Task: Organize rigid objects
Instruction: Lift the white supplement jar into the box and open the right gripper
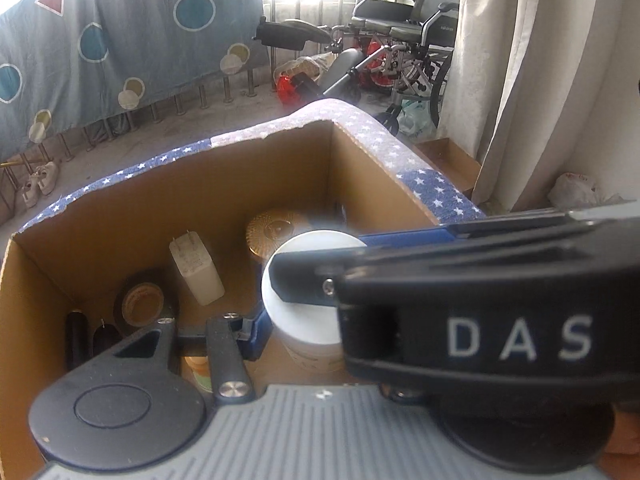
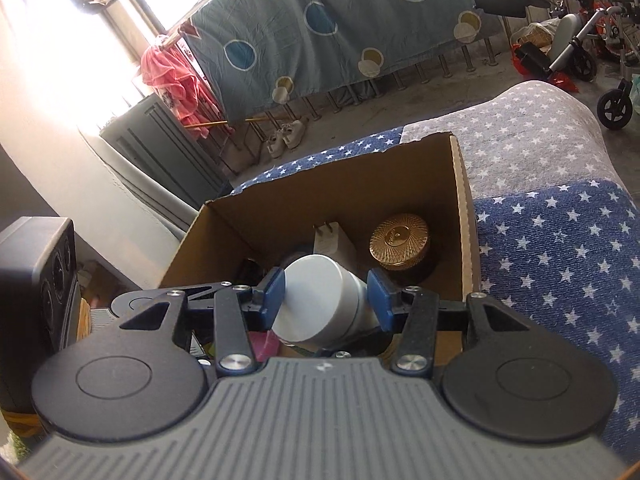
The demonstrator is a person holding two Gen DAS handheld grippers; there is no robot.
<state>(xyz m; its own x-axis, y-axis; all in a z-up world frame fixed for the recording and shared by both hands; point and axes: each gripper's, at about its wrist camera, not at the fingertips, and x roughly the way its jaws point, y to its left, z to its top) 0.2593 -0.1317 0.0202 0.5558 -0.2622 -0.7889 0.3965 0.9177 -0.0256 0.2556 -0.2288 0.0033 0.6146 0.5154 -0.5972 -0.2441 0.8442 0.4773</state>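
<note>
Only the right wrist view shows both pads (image 2: 275,294) seemingly clamping the white jar (image 2: 320,300).

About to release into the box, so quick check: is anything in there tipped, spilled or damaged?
No spill or damage shows. The white jar sits tilted between the right gripper fingers, lid toward the camera. In the box, the charger leans prongs-up, the tape roll lies flat, and the gold tin stands upright.

White jar (image 2: 320,300), gold lid (image 2: 399,243) (ridged), star-patterned cloth (image 2: 560,240)
</note>
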